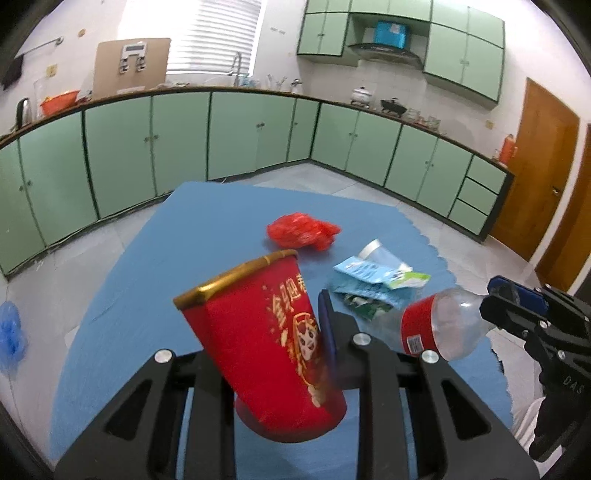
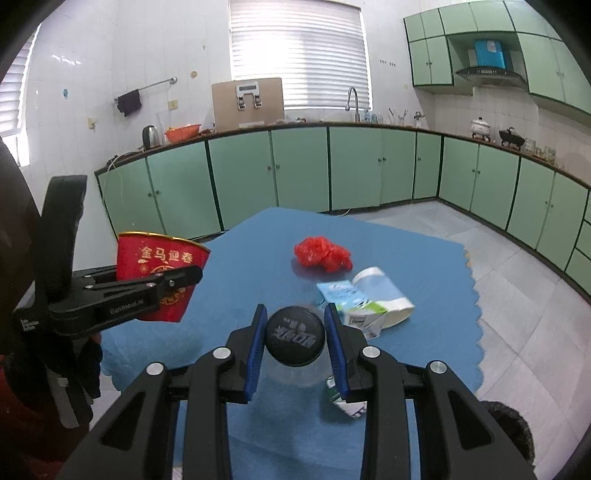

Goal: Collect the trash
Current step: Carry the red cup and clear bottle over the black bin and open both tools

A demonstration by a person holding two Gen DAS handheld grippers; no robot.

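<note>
Clamping a red paper cup (image 1: 258, 350) between the pads of the left gripper (image 1: 280, 354), nearest the left wrist lens, with the cup tilting so its gold rim is leaning toward 11 o'clock and its base sitting low between the black arms. Seen from the right wrist, gripping that same cup (image 2: 162, 273) at 9 o'clock, off the blue mat (image 2: 236, 266) and with the gold characters facing the lens. Squeezing a clear plastic bottle (image 2: 295, 343) by its neck between the blue pads of the right gripper (image 2: 295, 341), the dark cap pointing straight back at the right lens and the clear body fading out of sight behind it. From the left wrist, showing that bottle (image 1: 439, 325) at 3 o'clock, lying nearly level in the air, red label band toward the middle, neck end disappearing into the right gripper's fingers (image 1: 509, 306). Lying on the mat (image 1: 207, 229) just beyond the cup, toward 1 o'clock: a crumpled light-blue and green wrapper (image 1: 373, 284) touching a flattened white and clear pouch (image 1: 384, 254) behind it. Resting farther out at 12 o'clock, apart from those two: a crumpled red plastic bag (image 1: 301, 230). Sitting at 9 o'clock on the pale floor tiles, off the mat edge: a blue plastic bag (image 1: 11, 328). Curving round the far side of the room: green cabinets (image 1: 177, 136) under a dark counter edge, with a bright slatted window (image 1: 218, 33) above at 12 o'clock.
</note>
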